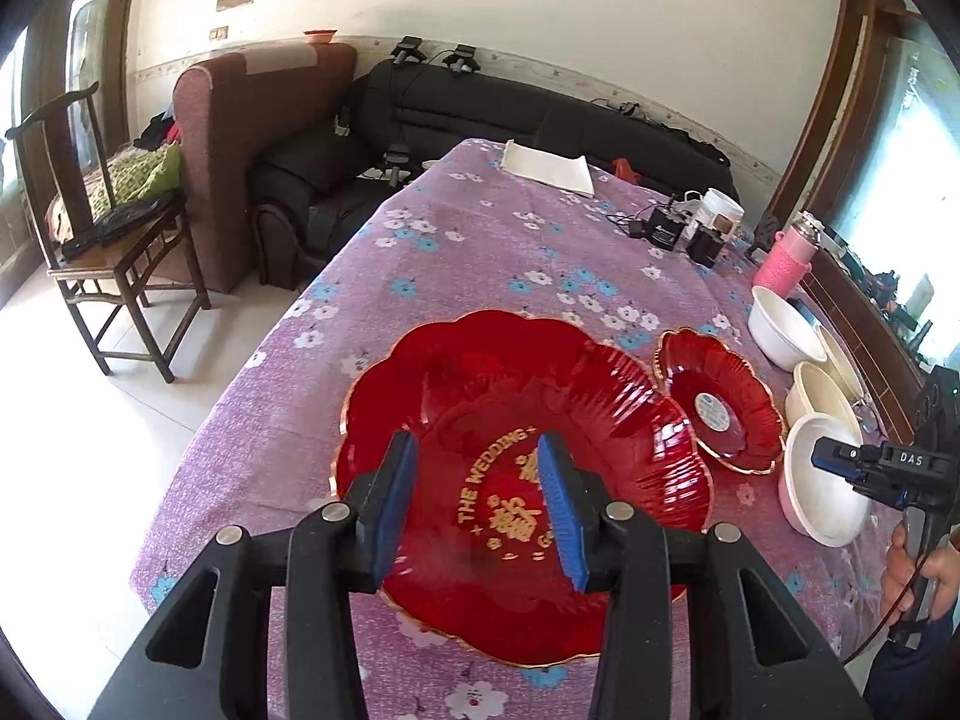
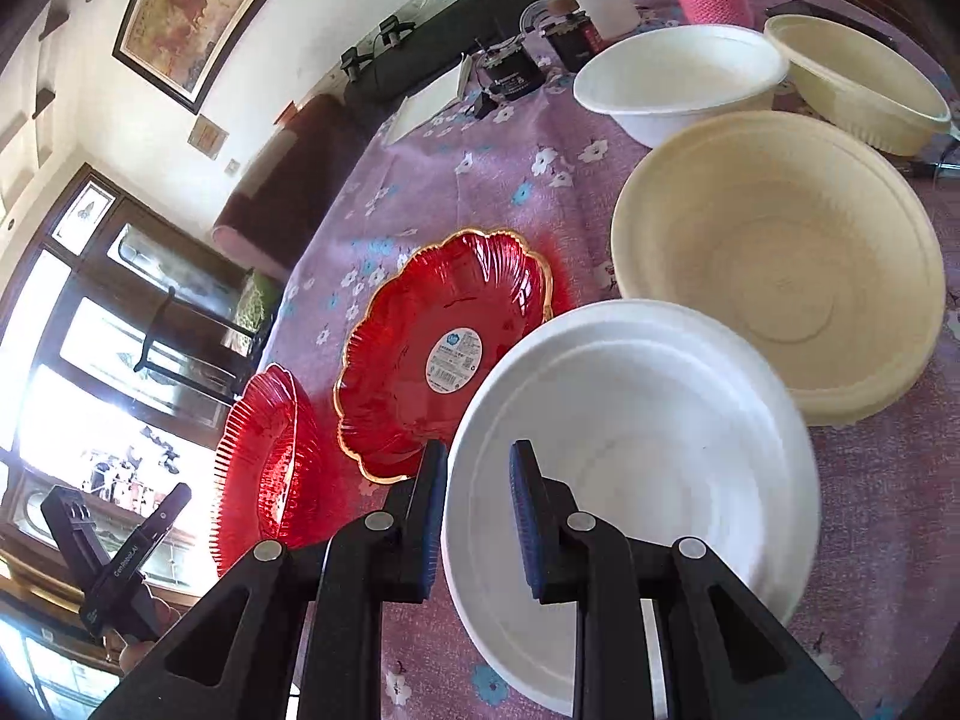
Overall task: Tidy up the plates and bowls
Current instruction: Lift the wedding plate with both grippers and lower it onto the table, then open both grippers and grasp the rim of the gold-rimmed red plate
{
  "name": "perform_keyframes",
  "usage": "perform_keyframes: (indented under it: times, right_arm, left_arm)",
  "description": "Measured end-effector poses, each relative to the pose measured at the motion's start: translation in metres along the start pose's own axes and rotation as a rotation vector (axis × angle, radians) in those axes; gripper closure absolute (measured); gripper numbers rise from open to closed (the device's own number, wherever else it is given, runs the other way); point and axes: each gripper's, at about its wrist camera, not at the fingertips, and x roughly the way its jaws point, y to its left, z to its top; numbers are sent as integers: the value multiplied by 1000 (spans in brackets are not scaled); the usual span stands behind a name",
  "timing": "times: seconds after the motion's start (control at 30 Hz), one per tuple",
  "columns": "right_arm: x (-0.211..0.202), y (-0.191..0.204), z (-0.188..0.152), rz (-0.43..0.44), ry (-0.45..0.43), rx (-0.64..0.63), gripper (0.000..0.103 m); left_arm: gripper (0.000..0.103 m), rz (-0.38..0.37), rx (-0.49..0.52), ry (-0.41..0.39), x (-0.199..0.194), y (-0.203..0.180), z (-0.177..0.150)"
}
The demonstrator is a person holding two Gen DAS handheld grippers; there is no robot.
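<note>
Left tongs (image 1: 477, 504) hang open above the large red plate (image 1: 516, 420) near the tabletop's (image 1: 480, 252) near edge. Right tongs (image 2: 478, 516) straddle the white bowl's (image 2: 636, 480) rim; grip unclear.

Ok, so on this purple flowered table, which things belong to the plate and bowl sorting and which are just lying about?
Part of the job:
- large red plate
- small red plate
- near white bowl
- near cream bowl
- far white bowl
- far cream bowl

Just lying about:
- pink bottle
- white tub
- black chargers
- white paper
</note>
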Motion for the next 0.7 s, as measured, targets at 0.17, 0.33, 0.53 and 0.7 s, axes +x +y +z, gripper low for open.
perform_keyframes:
  times: [0.17,0.33,0.53,0.7]
  right_arm:
    - [-25,6,19,16,-62,-26,79]
    - [-33,9,31,29,-87,-38,79]
    - [-17,3,27,26,-40,-44,79]
    - [-12,8,39,-14,-23,-96,79]
  left_arm:
    - [61,-96,65,47,4,-36,14]
    - [53,-133,151,66,11,-82,20]
    - [53,-172,205,143,41,-118,32]
    - [53,-152,199,246,84,-137,53]
